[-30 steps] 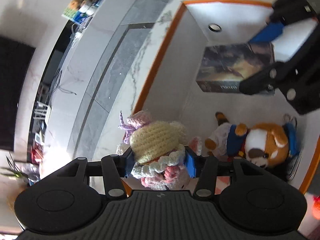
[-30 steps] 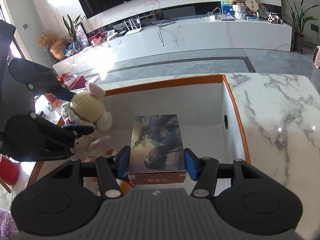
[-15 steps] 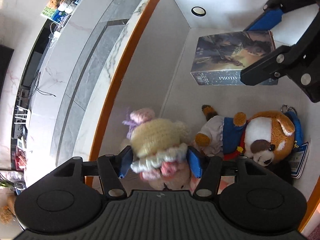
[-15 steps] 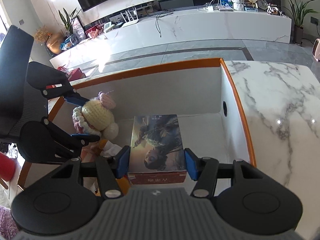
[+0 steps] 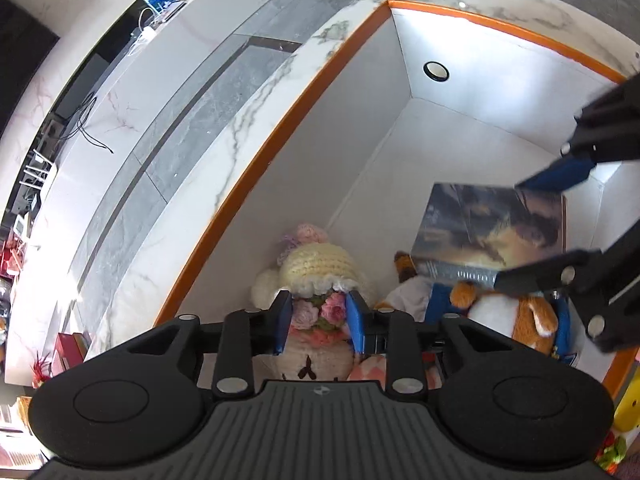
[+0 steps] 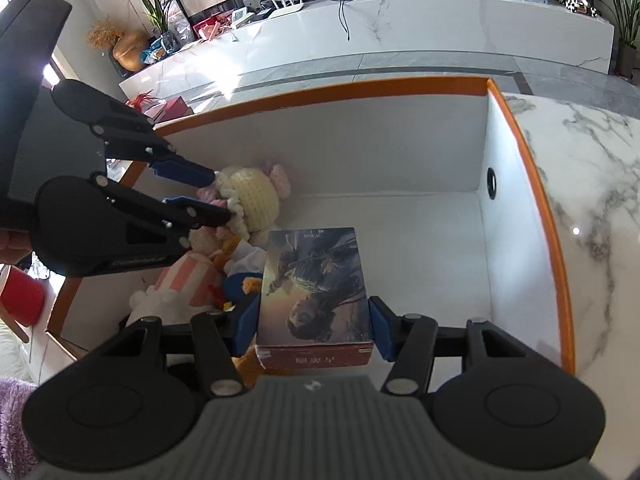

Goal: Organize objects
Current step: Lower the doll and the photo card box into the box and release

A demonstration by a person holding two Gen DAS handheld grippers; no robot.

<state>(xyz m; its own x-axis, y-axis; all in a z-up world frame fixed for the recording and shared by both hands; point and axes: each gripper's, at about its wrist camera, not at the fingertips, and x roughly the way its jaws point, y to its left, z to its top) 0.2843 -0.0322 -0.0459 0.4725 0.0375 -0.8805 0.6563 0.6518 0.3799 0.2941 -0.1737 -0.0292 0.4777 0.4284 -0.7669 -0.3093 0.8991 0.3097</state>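
Observation:
A white box with an orange rim [image 5: 280, 140] [image 6: 532, 184] sits in the marble table. My left gripper [image 5: 318, 314] [image 6: 222, 196] is low in the box's left end, shut on a crocheted doll [image 5: 316, 268] [image 6: 254, 196] with a cream hat. My right gripper [image 6: 312, 328] [image 5: 532, 232] is shut on a picture book [image 6: 314, 284] [image 5: 488, 232] and holds it inside the box. A plush dog [image 5: 508, 312] in blue clothes lies under the book's near edge.
A pink-striped plush [image 6: 188, 276] lies in the box by the dog. The box's right half has a bare white floor [image 6: 432, 248] and a round hole in its wall [image 6: 491, 184]. A red cup [image 6: 20, 296] stands outside at left.
My left gripper has lowered the doll into the box's left end and slid back along it, now gripping its flowers below the hat. The right gripper has lowered the book deeper into the box.

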